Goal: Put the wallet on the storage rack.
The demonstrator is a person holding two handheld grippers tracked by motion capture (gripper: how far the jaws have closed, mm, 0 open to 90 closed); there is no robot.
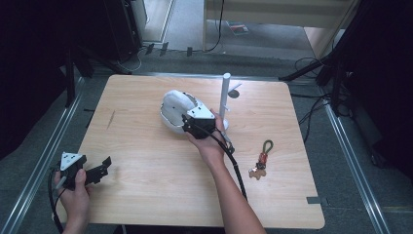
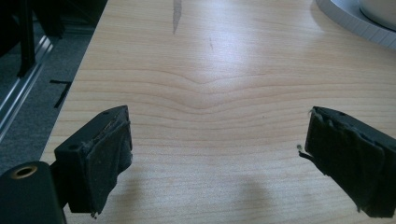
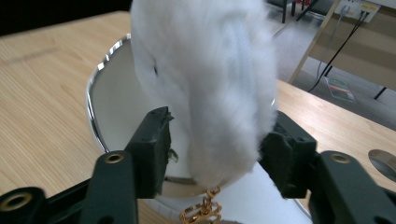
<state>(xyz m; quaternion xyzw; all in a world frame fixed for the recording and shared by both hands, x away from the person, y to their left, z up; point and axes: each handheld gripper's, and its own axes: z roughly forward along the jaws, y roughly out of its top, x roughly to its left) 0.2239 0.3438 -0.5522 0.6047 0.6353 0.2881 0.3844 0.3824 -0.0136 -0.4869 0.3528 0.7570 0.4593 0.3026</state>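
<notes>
Looks like you're only partway: your right gripper (image 3: 212, 154) has its jaws pinching the white fluffy charm (image 3: 205, 84) between them over the white dish (image 3: 112, 107), while your left gripper (image 2: 219, 158) idles, jaws wide over bare table (image 2: 210, 79).

fluffy pompom (image 3: 205, 84) white | clasp (image 3: 201, 211) gold | table (image 1: 146, 146) light wood grain | jaws black

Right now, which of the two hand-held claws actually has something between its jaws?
The right gripper: its jaws close on a white fluffy pom-pom over the tray. The left gripper hangs open above bare table.
</notes>
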